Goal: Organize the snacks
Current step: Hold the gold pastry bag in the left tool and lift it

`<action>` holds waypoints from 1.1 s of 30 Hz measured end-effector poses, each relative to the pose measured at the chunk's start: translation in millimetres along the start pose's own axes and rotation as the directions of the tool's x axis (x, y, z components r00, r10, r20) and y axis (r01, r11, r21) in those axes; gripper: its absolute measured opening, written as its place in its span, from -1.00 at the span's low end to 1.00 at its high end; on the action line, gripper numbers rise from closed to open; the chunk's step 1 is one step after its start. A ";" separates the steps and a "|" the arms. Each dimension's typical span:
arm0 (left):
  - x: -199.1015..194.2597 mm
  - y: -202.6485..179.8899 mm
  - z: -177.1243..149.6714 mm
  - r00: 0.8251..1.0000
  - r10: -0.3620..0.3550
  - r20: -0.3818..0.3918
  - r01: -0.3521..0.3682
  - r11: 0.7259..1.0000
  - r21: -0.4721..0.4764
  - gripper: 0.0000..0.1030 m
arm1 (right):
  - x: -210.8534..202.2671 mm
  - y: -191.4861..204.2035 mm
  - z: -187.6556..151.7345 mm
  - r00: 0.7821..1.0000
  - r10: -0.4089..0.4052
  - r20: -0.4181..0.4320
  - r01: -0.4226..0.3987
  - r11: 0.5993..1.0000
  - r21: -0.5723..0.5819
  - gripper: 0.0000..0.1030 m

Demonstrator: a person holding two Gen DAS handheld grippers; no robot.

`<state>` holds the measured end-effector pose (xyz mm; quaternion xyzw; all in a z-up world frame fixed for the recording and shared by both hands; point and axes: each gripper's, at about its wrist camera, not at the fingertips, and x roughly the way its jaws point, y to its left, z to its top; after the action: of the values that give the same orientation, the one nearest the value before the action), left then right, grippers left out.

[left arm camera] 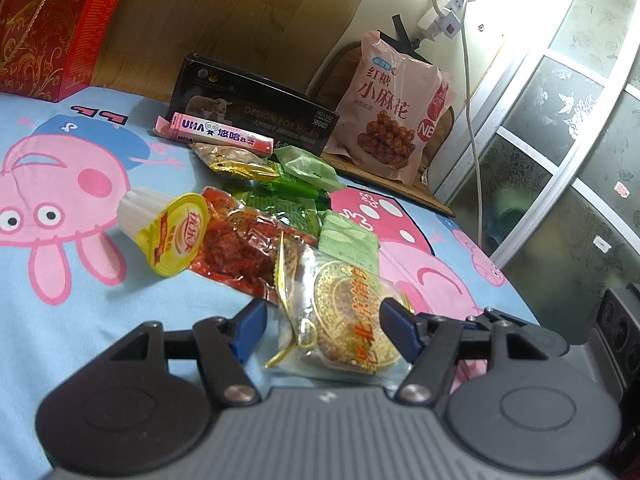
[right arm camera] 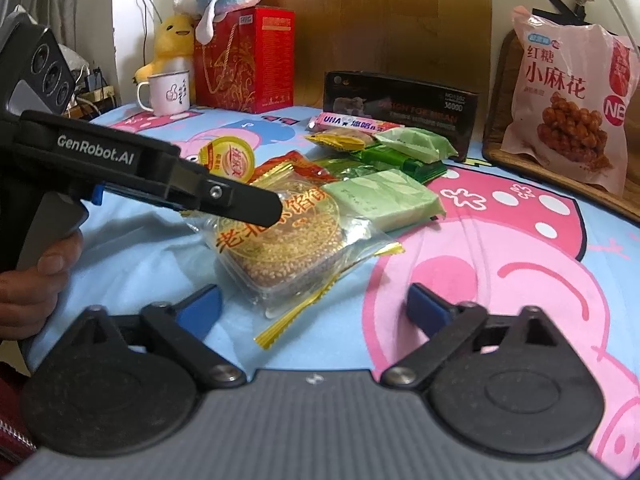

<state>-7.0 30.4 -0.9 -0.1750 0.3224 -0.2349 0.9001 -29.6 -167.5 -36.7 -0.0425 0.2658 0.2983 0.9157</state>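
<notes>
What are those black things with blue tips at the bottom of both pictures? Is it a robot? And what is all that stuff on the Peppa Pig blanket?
No robot here: a person holds two hand tools, each with a camera looking out along its two blue-tipped fingers. One picture comes from the left gripper, the other from the right gripper. The right one's camera also sees the left tool from the side.

Both grippers are open and hold nothing. The left one has its fingers on either side of a sesame cake in a clear wrapper.

On the blanket lie snacks: a jelly cup, a red packet, green packets, a pink candy stick, and a big pink bag farther back.
</notes>
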 end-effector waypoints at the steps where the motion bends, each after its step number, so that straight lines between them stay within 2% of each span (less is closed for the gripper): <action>1: 0.1 0.1 0.0 1.000 -0.001 0.000 0.001 1.000 0.001 0.22 | -0.8 -0.7 -0.3 1.000 -0.002 0.005 0.002 1.000 0.005 0.70; 3: -0.1 -0.2 0.1 1.000 -0.002 -0.002 0.002 1.000 0.004 0.21 | -2.7 -1.9 -0.7 1.000 -0.007 0.018 0.007 1.000 0.012 0.52; 5: 0.3 -1.0 0.1 1.000 -0.007 -0.004 0.007 1.000 0.010 0.06 | -4.3 -1.0 -1.2 1.000 0.011 0.029 -0.012 1.000 0.007 0.26; 6: 0.5 -1.9 -0.2 1.000 -0.006 -0.007 0.006 1.000 0.013 0.04 | -4.9 0.5 -1.6 0.999 0.019 0.034 -0.019 1.000 -0.002 0.19; 8: 0.7 -2.4 0.0 1.000 0.000 -0.004 0.000 1.000 0.014 0.01 | -6.2 3.8 -2.4 0.998 0.036 0.043 -0.035 0.999 -0.019 -0.08; 10: 0.0 -2.4 -0.3 1.000 0.002 0.000 -0.002 1.000 0.013 -0.03 | -6.6 5.1 -2.7 0.998 0.048 0.048 -0.047 0.999 -0.022 -0.16; 16: -4.9 -4.0 -1.2 0.999 -0.017 0.027 0.016 0.999 0.029 -0.15 | -8.0 4.8 -2.9 0.996 0.063 0.059 -0.063 0.998 -0.004 -0.23; 27: -21.1 -2.6 -4.4 0.991 -0.081 0.111 0.077 0.996 0.037 -0.15 | -20.3 10.3 -0.6 0.991 0.069 0.119 -0.068 0.998 -0.008 -0.25; 33: -22.4 -0.4 -4.2 0.990 -0.077 0.120 0.075 0.997 0.023 -0.15 | -19.2 12.4 2.3 0.990 0.062 0.130 -0.059 0.998 -0.025 -0.25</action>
<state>-25.2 41.3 7.3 -0.1925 0.2584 -0.2608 0.9100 -48.7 -166.9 -23.9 -0.0246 0.2034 0.3307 0.9212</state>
